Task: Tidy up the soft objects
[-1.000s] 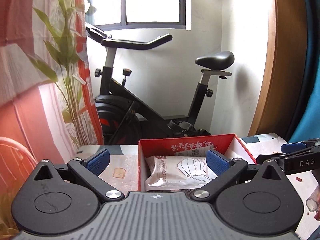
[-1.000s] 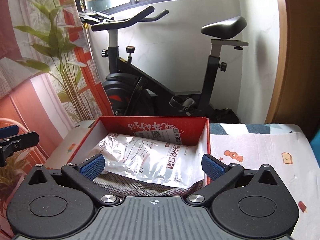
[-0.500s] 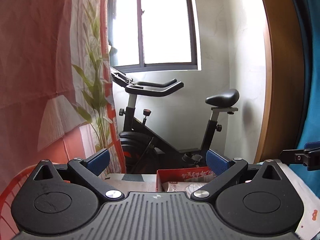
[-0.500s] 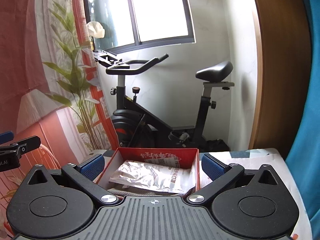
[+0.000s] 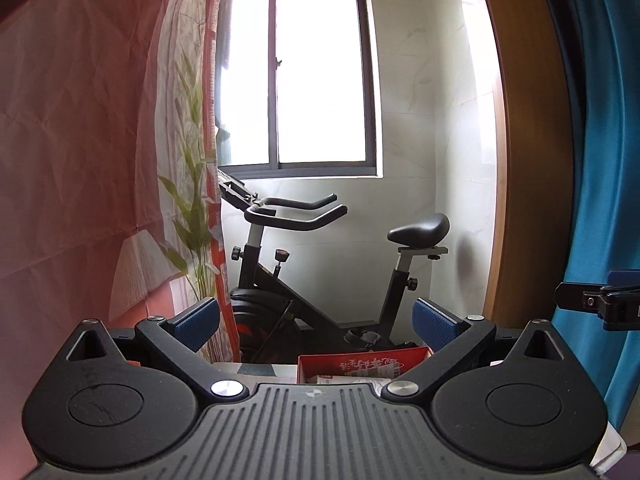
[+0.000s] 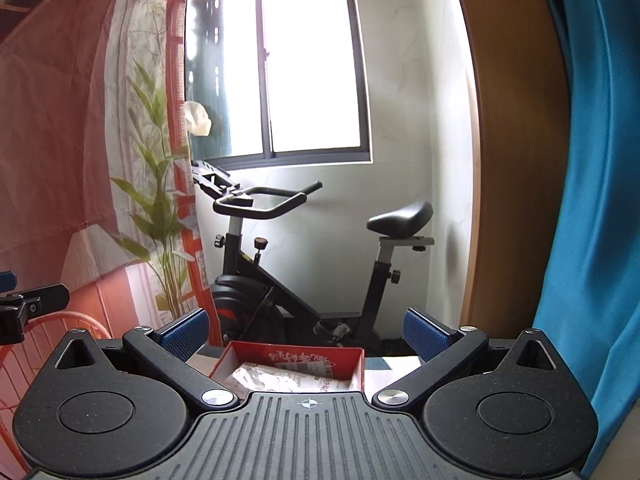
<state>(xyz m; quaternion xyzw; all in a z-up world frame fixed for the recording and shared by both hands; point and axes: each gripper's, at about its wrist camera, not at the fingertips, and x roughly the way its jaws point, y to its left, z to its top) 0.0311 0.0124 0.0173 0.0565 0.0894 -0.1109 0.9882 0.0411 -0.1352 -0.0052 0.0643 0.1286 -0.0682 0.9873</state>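
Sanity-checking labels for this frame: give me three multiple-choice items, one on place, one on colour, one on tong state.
1. Where is the plastic packet?
A. inside the red box
B. on the bike seat
C. hanging on the curtain

2. What colour are the tong pads?
A. green
B. blue
C. white

3. What state are both tongs in?
A. shut on a packet
B. shut, empty
C. open, empty

Answers:
1 A: the plastic packet lies within the walls of the red box.
2 B: the pads are blue.
3 C: the left tongs and the right tongs are spread wide with nothing between the pads.
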